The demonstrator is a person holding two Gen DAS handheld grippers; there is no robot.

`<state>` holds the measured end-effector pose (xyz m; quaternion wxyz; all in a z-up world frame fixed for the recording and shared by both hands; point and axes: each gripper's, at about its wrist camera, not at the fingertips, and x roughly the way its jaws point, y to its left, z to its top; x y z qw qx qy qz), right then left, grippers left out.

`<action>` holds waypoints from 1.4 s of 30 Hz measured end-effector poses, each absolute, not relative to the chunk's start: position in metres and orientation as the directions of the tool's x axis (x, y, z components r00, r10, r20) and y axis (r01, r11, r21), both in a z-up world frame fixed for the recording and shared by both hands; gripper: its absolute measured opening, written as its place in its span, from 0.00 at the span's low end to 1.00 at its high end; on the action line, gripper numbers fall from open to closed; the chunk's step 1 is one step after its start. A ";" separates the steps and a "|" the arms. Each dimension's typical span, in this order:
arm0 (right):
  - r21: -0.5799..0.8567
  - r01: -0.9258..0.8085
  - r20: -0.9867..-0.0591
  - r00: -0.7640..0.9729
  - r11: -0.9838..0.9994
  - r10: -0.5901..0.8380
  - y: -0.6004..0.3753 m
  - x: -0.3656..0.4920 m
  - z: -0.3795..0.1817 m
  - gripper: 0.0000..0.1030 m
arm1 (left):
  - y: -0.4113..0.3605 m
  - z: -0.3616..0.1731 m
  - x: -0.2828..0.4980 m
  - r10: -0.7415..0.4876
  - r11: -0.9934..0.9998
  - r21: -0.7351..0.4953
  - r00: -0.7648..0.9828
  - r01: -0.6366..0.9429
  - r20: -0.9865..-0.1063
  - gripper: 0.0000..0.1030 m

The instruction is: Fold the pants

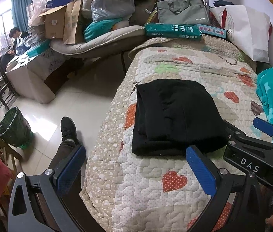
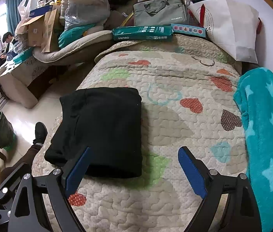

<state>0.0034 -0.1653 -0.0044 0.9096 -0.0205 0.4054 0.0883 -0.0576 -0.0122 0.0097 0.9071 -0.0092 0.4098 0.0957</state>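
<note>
On the bed, a black pair of pants (image 1: 175,116) lies folded into a compact, roughly square bundle, resting flat on the quilt (image 1: 155,183) with its printed hearts and pale stitched pattern. The bundle sits toward the bed's left edge, close to where the quilt drops off to the tiled floor (image 1: 55,100). Layers of fabric show along its left side, stacked one over another.

Both tongs hang just short of the bundle, and neither touches it. The left tongs (image 1: 136,170) stand wide apart, blue pads (image 1: 200,172) facing each other with nothing between them; one finger hovers past the bed's edge over the floor, the other just at the bundle's near hem. The right tongs (image 2: 134,172) are equally wide and grip nothing, their left finger overlapping the near corner of the pants (image 2: 101,131) in the right wrist view, the other above bare quilt (image 2: 175,135). In the left wrist view the right tongs (image 1: 260,133) show at the far right, beside the bundle.

A teal blanket with pale stars (image 2: 265,131) lies bunched along the right side of the bed. At the head end rest a green boxed pack (image 2: 142,32), a grey laptop bag (image 2: 159,11) and a white paper bag (image 2: 231,27). Down on the floor a dark shoe (image 1: 69,129) pokes forward near a green wastebasket (image 1: 13,129), and farther off a seated person (image 1: 14,36) bends over a cluttered worktop (image 1: 30,65).
</note>
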 end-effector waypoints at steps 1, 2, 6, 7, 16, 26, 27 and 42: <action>0.034 -0.176 -0.742 0.655 0.984 0.143 -0.165 0.004 -0.005 0.91 | -0.012 0.009 -0.057 0.165 0.982 0.061 0.645 -0.181 -0.747 1.00; 0.033 -0.176 -0.743 0.654 0.984 0.143 -0.165 0.004 -0.005 0.91 | -0.012 0.009 -0.058 0.163 0.982 0.058 0.643 -0.181 -0.748 1.00; 0.031 -0.177 -0.745 0.653 0.984 0.141 -0.164 0.004 -0.006 0.91 | -0.011 0.008 -0.058 0.162 0.981 0.056 0.638 -0.183 -0.753 1.00; 0.030 -0.177 -0.744 0.653 0.984 0.140 -0.163 0.003 -0.006 0.91 | -0.011 0.007 -0.058 0.162 0.981 0.055 0.637 -0.184 -0.754 1.00; 0.025 -0.181 -0.748 0.649 0.983 0.139 -0.161 0.003 -0.008 0.92 | -0.009 0.005 -0.057 0.154 0.982 0.046 0.626 -0.185 -0.764 1.00; 0.023 -0.182 -0.749 0.648 0.983 0.138 -0.160 0.002 -0.009 0.92 | -0.008 0.003 -0.057 0.155 0.981 0.046 0.622 -0.188 -0.768 1.00; 0.023 -0.183 -0.750 0.647 0.983 0.138 -0.160 0.002 -0.010 0.92 | -0.008 0.002 -0.057 0.155 0.981 0.045 0.621 -0.189 -0.769 1.00; 0.020 -0.189 -0.758 0.637 0.982 0.138 -0.161 0.002 -0.014 0.92 | -0.007 -0.004 -0.057 0.150 0.981 0.039 0.611 -0.192 -0.777 1.00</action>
